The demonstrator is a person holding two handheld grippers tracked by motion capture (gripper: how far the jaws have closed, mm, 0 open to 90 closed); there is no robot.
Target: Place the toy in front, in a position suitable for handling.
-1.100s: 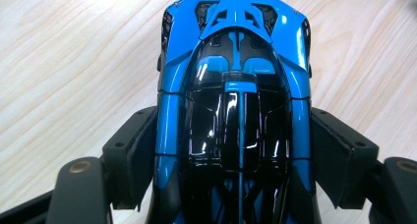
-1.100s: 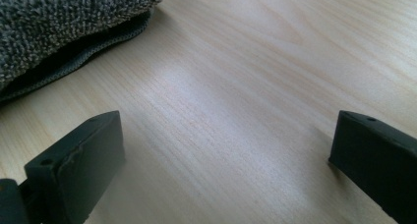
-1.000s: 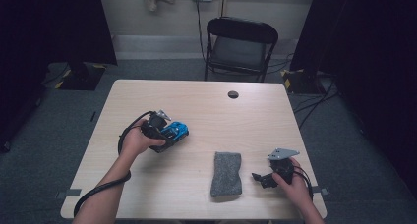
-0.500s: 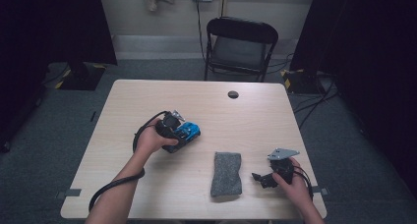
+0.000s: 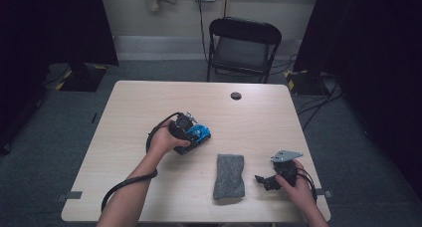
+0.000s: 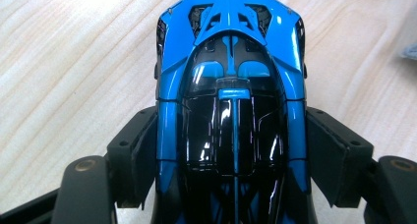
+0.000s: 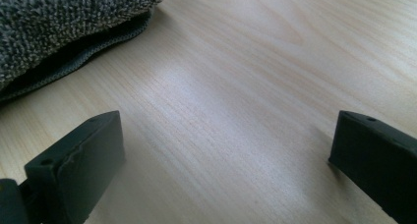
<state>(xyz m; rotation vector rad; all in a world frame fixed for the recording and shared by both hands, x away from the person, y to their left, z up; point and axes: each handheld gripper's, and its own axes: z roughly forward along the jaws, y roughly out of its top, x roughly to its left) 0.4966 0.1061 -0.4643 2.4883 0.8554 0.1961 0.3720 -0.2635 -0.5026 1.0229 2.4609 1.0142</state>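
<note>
Beside the toy car (image 5: 199,134), folded grey cloth (image 5: 229,175), wooden table (image 5: 129,112)

- No readable text, labels, brand marks, numbers or signs in any view.
- Blue toy car (image 6: 231,86): glossy bodywork, no legible lettering.
- Grey cloth (image 5: 229,175): no tag or print legible.
</note>
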